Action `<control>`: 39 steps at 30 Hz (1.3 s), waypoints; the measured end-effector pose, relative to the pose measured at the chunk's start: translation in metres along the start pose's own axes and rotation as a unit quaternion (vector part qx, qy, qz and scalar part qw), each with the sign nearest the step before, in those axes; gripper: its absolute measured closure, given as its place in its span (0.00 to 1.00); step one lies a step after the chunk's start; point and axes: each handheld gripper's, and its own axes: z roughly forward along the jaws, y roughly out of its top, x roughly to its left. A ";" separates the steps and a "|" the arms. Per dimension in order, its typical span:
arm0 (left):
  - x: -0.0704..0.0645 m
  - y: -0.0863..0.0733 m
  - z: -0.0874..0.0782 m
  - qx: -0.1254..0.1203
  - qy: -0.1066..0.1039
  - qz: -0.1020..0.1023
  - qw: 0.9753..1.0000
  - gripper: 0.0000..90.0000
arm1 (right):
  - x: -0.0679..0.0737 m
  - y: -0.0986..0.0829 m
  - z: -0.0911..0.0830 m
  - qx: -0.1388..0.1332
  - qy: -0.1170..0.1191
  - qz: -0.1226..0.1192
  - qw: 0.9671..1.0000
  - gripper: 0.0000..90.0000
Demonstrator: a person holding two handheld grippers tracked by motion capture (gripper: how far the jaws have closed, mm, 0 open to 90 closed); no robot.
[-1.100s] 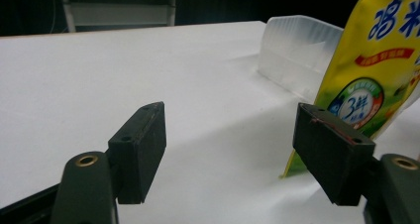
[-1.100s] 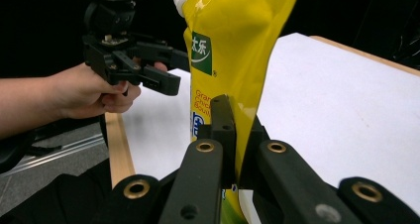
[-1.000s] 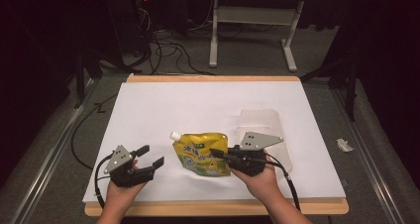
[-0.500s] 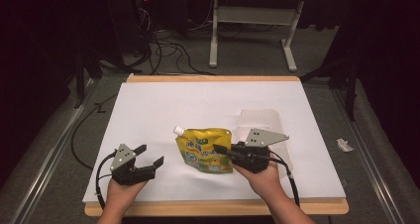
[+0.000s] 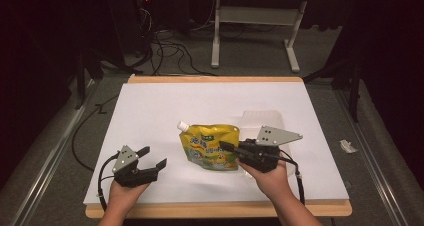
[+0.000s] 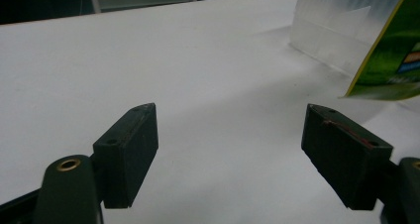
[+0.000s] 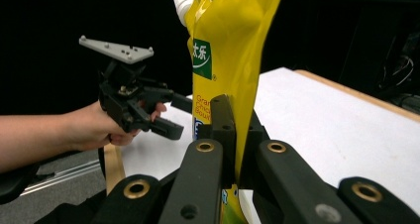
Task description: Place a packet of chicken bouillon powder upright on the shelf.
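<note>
A yellow spouted pouch [image 5: 209, 147] with a white cap sits near the middle front of the white table [image 5: 210, 101]. My right gripper [image 5: 225, 148] is shut on its right edge. In the right gripper view the pouch [image 7: 233, 60] stands upright, pinched between the jaws of the right gripper [image 7: 237, 130]. My left gripper [image 5: 152, 158] is open, low over the table to the left of the pouch and apart from it. In the left gripper view the left gripper [image 6: 233, 149] holds nothing, and a corner of the pouch [image 6: 391, 60] shows at the right.
A clear plastic container [image 5: 265, 123] lies just behind my right gripper, and appears again as the container [image 6: 341, 26] in the left gripper view. The table's wooden front edge [image 5: 215, 208] runs under both forearms. Cables and a desk frame stand on the floor beyond.
The right gripper has carried the pouch slightly up and away from me, and its spout end now sits higher. The left gripper has hardly moved and stays open.
</note>
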 end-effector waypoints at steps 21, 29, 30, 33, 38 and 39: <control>-0.003 0.004 -0.002 -0.016 -0.004 0.003 1.000 0.25 | -0.031 0.029 -0.048 -0.025 -0.060 -0.010 0.998 1.00; -0.001 0.003 -0.001 -0.016 0.002 0.002 1.000 0.25 | -0.056 0.022 -0.075 -0.015 -0.097 0.000 0.995 1.00; -0.001 0.003 -0.002 -0.015 0.001 0.001 1.000 0.25 | -0.056 0.022 -0.075 -0.015 -0.097 0.000 0.995 1.00; -0.001 0.001 -0.004 -0.014 0.003 0.003 1.000 0.25 | -0.064 0.019 -0.082 -0.011 -0.109 0.006 0.994 1.00; -0.001 0.000 -0.008 -0.013 0.007 0.004 1.000 0.25 | -0.075 0.009 -0.088 -0.005 -0.119 0.017 0.993 1.00; -0.001 0.000 -0.010 -0.014 0.008 0.003 1.000 0.25 | -0.077 0.007 -0.089 -0.003 -0.121 0.017 0.992 1.00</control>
